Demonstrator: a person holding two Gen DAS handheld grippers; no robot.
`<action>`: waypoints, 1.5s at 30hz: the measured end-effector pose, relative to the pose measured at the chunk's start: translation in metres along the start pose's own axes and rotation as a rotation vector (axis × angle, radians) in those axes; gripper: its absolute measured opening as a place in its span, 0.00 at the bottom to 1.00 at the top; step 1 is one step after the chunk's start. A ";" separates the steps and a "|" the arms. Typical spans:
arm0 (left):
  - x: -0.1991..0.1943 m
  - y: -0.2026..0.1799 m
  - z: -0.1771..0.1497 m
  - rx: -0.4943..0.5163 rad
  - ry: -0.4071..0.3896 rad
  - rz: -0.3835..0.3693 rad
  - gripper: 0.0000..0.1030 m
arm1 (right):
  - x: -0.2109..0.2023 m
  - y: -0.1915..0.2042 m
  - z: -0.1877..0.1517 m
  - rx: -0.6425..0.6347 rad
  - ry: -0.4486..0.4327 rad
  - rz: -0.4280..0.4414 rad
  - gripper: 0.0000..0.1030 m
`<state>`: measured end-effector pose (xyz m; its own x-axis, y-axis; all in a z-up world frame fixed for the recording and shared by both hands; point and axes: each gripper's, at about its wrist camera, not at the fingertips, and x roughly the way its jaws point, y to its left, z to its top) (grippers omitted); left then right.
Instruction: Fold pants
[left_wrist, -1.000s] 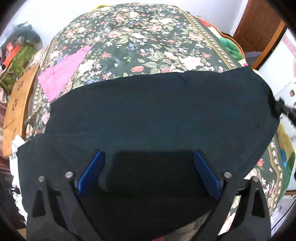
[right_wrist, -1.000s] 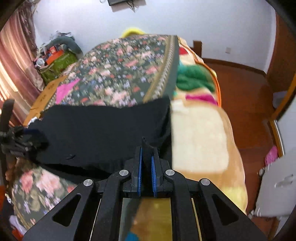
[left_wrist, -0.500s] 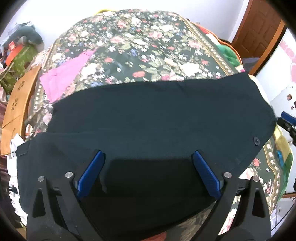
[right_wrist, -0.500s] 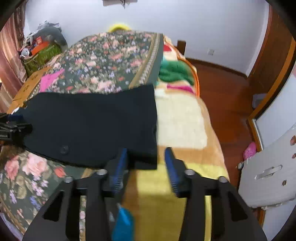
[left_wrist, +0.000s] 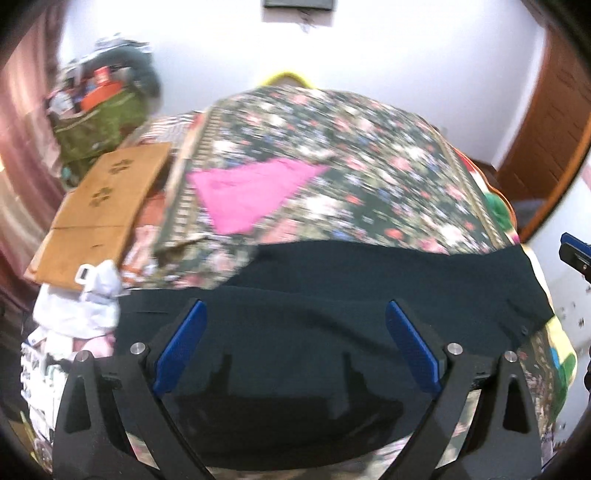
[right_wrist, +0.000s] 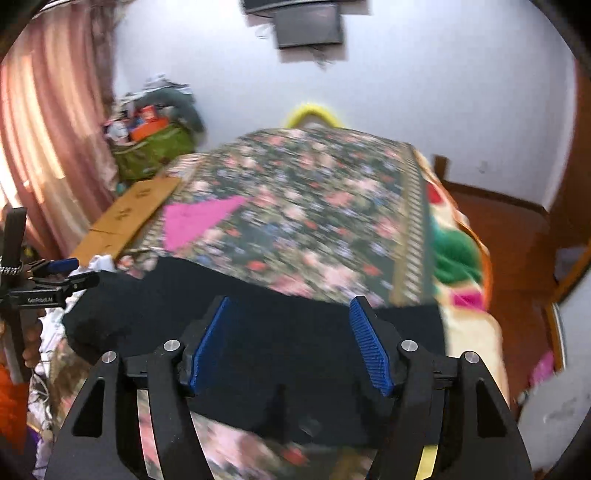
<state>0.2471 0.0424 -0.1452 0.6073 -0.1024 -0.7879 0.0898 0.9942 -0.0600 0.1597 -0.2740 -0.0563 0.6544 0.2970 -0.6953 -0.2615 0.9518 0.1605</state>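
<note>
**Bedroom scene: black pants on floral bed, both grippers empty**

- Dark black fabric pants (left_wrist: 332, 332): lie spread flat across the near end of the bed, directly ahead of and beneath both grippers; a small dark button shows near their right edge in the left wrist view. Same garment in the right wrist view (right_wrist: 295, 350), its right edge ending just short of the yellow and green blanket (right_wrist: 458, 266).
- Left gripper (left_wrist: 293, 345): blue-padded fingers wide apart, nothing between them, hovering over the pants. Seen from the right wrist view at far left (right_wrist: 55, 280), beside the pants' left end.
- Right gripper (right_wrist: 290, 343): blue ribbed fingers spread apart, holding nothing, above the pants' middle. A tip of it shows at the far right of the left wrist view (left_wrist: 576, 254).
- Dark floral bedspread (left_wrist: 351, 155): covers the bed beyond the pants.
- Bright pink cloth (left_wrist: 251, 195): flat on the bedspread, ahead and left of the left gripper, well apart from the pants.
- Brown cardboard sheet (left_wrist: 103, 214): at the bed's left side.
- White crumpled cloth (left_wrist: 85, 306): left of the left gripper, beside the pants' left end.
</note>
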 end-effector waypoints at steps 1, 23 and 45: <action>-0.002 0.015 0.000 -0.017 -0.005 0.019 0.95 | 0.008 0.012 0.006 -0.019 0.005 0.021 0.61; 0.124 0.211 -0.025 -0.268 0.308 0.030 0.95 | 0.237 0.143 0.052 -0.204 0.377 0.271 0.61; 0.125 0.192 -0.049 -0.196 0.233 0.183 0.27 | 0.305 0.199 0.027 -0.461 0.437 0.180 0.09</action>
<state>0.3019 0.2218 -0.2849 0.4006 0.0666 -0.9138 -0.1714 0.9852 -0.0034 0.3271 0.0082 -0.2175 0.2496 0.2974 -0.9216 -0.6800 0.7314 0.0518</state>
